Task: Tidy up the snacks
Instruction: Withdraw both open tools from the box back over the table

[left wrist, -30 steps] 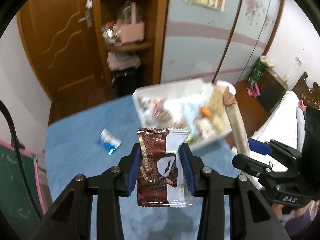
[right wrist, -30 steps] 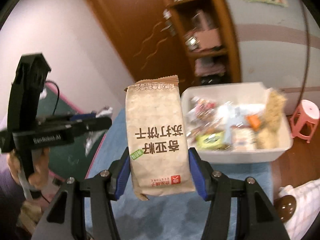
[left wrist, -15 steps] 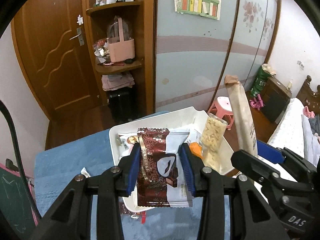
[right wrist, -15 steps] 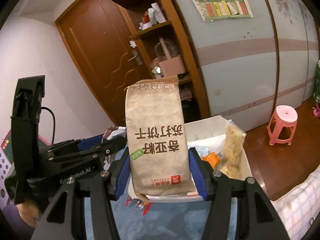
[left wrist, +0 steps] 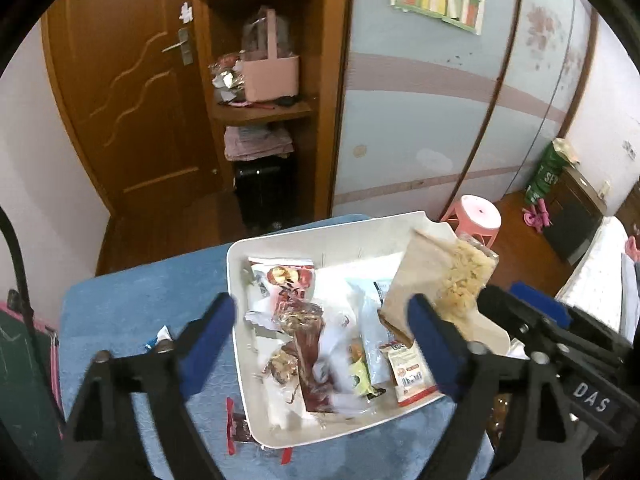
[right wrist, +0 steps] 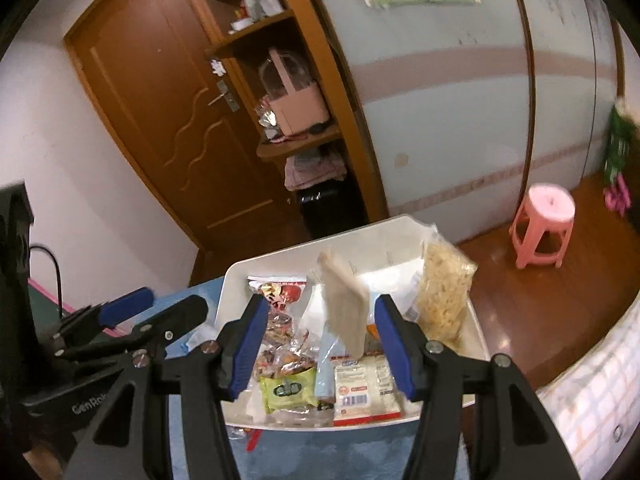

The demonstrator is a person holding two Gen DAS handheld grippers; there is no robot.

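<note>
**Both grippers over the snack bin, left one spread wide**

Left wrist view: the left gripper (left wrist: 320, 304) has just been opening, and its blue pads now stand far apart over a white plastic bin (left wrist: 236, 248) on a blue cloth-covered table (left wrist: 132, 304). Between the pads, down in the bin and touching neither, a brown-and-white snack packet (left wrist: 316, 364) shows blurred on top of other wrapped snacks. A kraft-paper biscuit bag (left wrist: 416, 276) tilts over the bin's right part, beside a clear pack of pale puffed snack (left wrist: 468, 276). The right gripper (left wrist: 510, 294) is just right of them. A dark red wrapper (left wrist: 238, 428) lies on the cloth against the bin's near corner.

Right wrist view: the right gripper (right wrist: 321, 302) hovers over the same bin (right wrist: 228, 280), jaws partly apart. The biscuit bag (right wrist: 346, 312) hangs blurred and edge-on between them, clear of the left pad and close to the right. The left gripper (right wrist: 170, 302) is at the left.
</note>
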